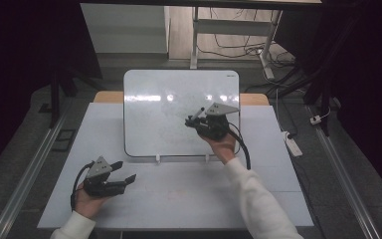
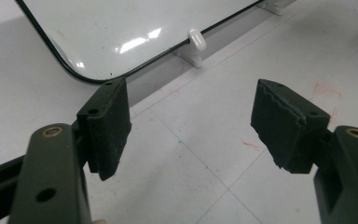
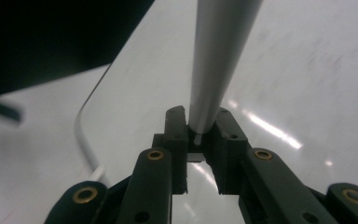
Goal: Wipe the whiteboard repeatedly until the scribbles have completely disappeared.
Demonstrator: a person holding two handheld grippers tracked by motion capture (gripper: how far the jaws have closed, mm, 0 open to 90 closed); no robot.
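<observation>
A whiteboard (image 1: 164, 107) with a dark rim leans on two white clips (image 1: 157, 159) at the back of the white table (image 1: 179, 199). My right gripper (image 1: 198, 121) hovers over the board's right half, shut on a pale grey marker (image 3: 212, 65). The marker rises from between the jaws and runs out the top of the right gripper view over the board (image 3: 303, 70). My left gripper (image 1: 124, 171) is held low over the table's front left, open and holding nothing. In the left gripper view its pads (image 2: 109, 126) stand wide apart, facing the board's lower corner (image 2: 121, 28) and one clip (image 2: 196, 40).
A wooden strip of the table (image 1: 104, 96) shows behind the board. On the floor at the right lie a white power strip (image 1: 293, 144) and cables. A desk frame (image 1: 229, 30) stands behind. Faint red marks (image 2: 324, 88) stain the tabletop.
</observation>
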